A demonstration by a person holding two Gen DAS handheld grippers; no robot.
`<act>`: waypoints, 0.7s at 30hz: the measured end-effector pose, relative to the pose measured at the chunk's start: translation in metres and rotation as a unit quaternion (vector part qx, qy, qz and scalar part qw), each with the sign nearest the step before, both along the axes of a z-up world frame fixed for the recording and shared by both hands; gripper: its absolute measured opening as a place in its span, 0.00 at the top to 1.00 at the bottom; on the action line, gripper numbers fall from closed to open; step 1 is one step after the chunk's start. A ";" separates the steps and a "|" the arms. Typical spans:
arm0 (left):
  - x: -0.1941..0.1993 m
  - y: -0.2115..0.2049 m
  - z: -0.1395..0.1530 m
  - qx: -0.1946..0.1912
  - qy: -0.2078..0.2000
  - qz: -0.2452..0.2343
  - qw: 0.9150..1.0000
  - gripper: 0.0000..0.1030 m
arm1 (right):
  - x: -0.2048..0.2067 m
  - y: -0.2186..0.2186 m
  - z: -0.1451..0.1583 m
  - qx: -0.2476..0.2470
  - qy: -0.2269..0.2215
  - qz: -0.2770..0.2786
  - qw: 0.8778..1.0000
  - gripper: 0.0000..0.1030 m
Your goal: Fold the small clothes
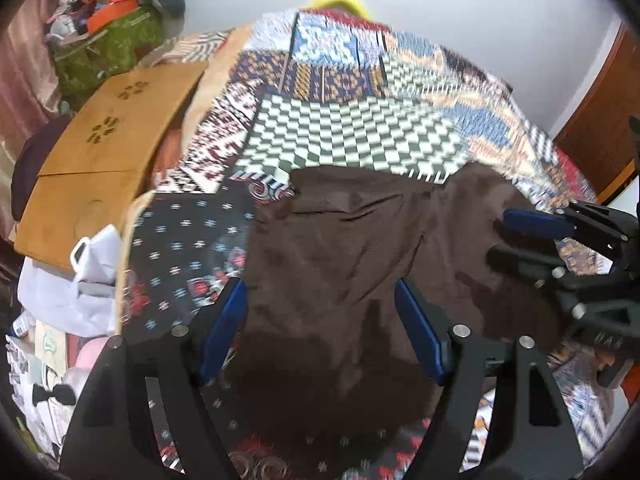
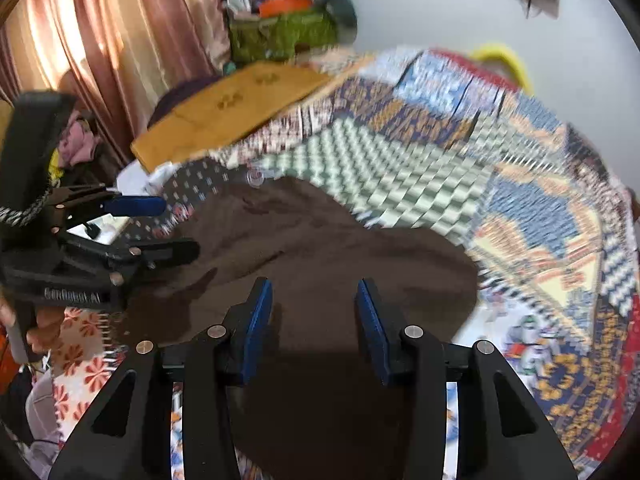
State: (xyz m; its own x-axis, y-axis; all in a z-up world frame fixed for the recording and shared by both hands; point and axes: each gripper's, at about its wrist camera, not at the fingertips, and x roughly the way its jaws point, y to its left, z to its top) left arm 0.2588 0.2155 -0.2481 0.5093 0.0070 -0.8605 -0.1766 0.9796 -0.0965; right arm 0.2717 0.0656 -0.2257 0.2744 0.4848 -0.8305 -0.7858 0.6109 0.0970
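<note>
A dark brown garment (image 1: 340, 264) lies spread on a patchwork quilt (image 1: 352, 128); it also shows in the right wrist view (image 2: 320, 248). My left gripper (image 1: 320, 300) is open, its blue-padded fingers hovering over the garment's near part. My right gripper (image 2: 314, 300) is open above the garment's near edge. Each gripper shows in the other's view: the right one (image 1: 516, 236) at the garment's right side, the left one (image 2: 176, 228) at its left side. Nothing is held.
A wooden lap table (image 1: 104, 152) lies at the quilt's left edge, also in the right wrist view (image 2: 228, 112). A white bag (image 1: 80, 280) and clutter sit below it. A green box (image 2: 280, 32) with items stands by the pink curtains (image 2: 120, 40).
</note>
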 end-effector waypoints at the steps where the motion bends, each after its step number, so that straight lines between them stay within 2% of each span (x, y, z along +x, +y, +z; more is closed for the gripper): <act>1: 0.005 -0.002 -0.006 0.007 0.006 -0.002 1.000 0.27 | 0.003 0.003 -0.007 -0.007 0.011 0.000 1.000 0.61; 4: 0.016 0.003 -0.028 0.039 0.028 0.009 0.999 0.27 | 0.006 0.000 -0.017 -0.014 0.030 -0.004 0.999 0.61; 6: 0.016 0.014 -0.036 0.034 0.031 0.019 0.999 0.26 | 0.008 -0.010 -0.013 -0.005 0.029 -0.008 1.000 0.61; 8: 0.011 0.027 -0.036 0.018 0.027 0.036 0.999 0.26 | 0.008 -0.021 -0.009 -0.012 0.019 -0.015 1.000 0.61; 13: -0.007 0.052 -0.029 0.034 0.025 0.072 0.997 0.26 | 0.008 -0.045 -0.005 -0.028 -0.004 -0.040 0.999 0.61; 16: -0.022 0.058 -0.016 0.032 0.013 0.083 0.996 0.26 | 0.004 -0.060 0.003 -0.013 -0.007 -0.059 0.998 0.61; 19: -0.038 0.054 0.011 0.025 -0.017 0.084 0.996 0.26 | -0.006 -0.072 0.023 0.014 -0.018 -0.069 0.997 0.61; 21: -0.054 0.042 0.040 0.026 -0.052 0.076 0.995 0.26 | -0.018 -0.078 0.043 0.036 -0.036 -0.074 0.996 0.61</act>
State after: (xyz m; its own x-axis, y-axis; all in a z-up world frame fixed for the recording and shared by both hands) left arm 0.2050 0.2574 -0.2078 0.5850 0.1333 -0.8000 -0.3150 0.9463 -0.0726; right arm 0.2538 -0.0126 -0.1822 0.4048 0.4930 -0.7701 -0.6948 0.7134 0.0915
